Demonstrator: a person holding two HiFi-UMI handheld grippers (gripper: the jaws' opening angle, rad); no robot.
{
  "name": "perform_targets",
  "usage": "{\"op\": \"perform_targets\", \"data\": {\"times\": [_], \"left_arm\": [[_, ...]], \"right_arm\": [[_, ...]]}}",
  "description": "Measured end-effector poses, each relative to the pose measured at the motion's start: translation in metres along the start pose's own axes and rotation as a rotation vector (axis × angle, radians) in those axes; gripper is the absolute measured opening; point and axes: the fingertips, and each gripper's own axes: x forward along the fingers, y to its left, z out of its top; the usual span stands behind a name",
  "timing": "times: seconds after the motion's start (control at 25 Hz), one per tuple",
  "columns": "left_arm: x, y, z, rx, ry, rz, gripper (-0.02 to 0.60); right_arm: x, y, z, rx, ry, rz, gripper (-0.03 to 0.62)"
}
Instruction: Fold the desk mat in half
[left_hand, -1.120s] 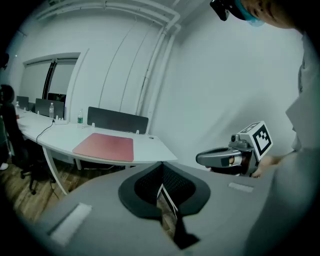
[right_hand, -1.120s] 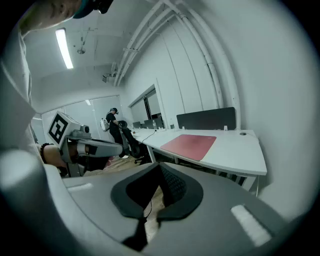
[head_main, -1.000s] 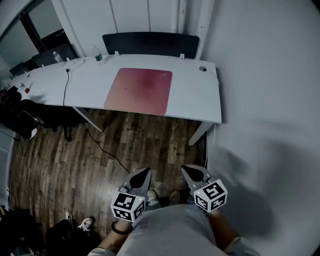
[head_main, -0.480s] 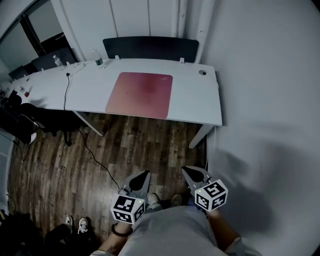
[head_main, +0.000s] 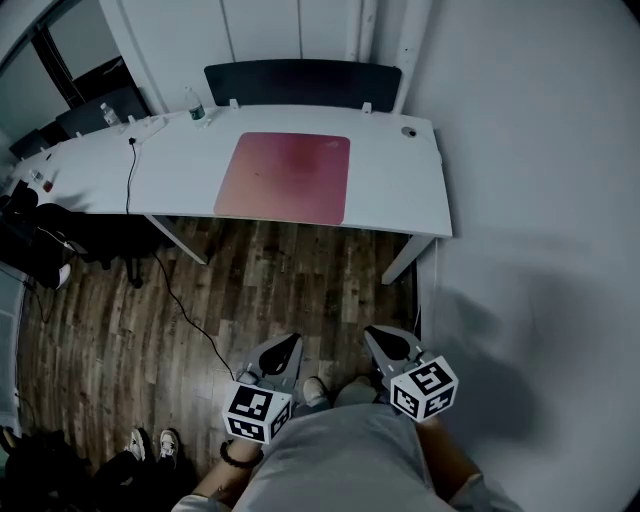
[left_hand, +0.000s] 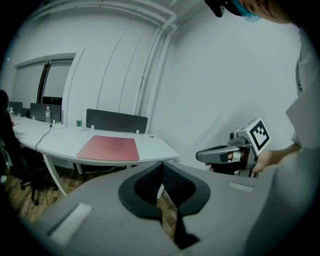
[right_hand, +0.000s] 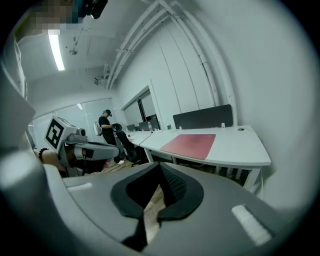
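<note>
A reddish-pink desk mat (head_main: 285, 177) lies flat and unfolded on the white desk (head_main: 400, 180), near its right end. I hold both grippers low in front of my body, over the wooden floor and well short of the desk. My left gripper (head_main: 280, 352) is shut with nothing between its jaws. My right gripper (head_main: 385, 345) is also shut and empty. In the left gripper view the mat (left_hand: 110, 148) shows beyond the closed left gripper (left_hand: 161, 164). In the right gripper view the mat (right_hand: 189, 143) lies ahead of the right gripper (right_hand: 160, 165).
A dark divider panel (head_main: 300, 85) stands along the desk's back edge. A water bottle (head_main: 195, 103) and a black cable (head_main: 130, 170) sit to the mat's left. Office chairs (head_main: 40, 235) crowd the left. A wall runs on the right. A person (right_hand: 106, 127) stands far off.
The desk and mat have shifted slightly right in the head view as I move. Both grippers stay shut, low at my body.
</note>
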Motion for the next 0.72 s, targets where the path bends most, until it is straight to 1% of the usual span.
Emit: {"op": "perform_targets", "data": {"times": [0.12, 0.32, 0.52, 0.72], "left_arm": [[0.0, 0.002, -0.005, 0.031, 0.008, -0.011, 0.018], [0.015, 0.006, -0.002, 0.019, 0.02, -0.043, 0.018], [0.044, 0.019, 0.005, 0.016, 0.026, -0.041, 0.018], [0.086, 0.04, 0.024, 0.01, 0.027, -0.034, 0.018]], "right_arm": [[-0.001, 0.004, -0.005, 0.0, -0.004, -0.006, 0.006], [0.004, -0.008, -0.002, 0.02, -0.005, -0.021, 0.006], [0.022, -0.032, 0.011, -0.012, -0.01, -0.025, 0.006], [0.054, -0.069, 0.039, -0.061, -0.007, -0.02, 0.006]]}}
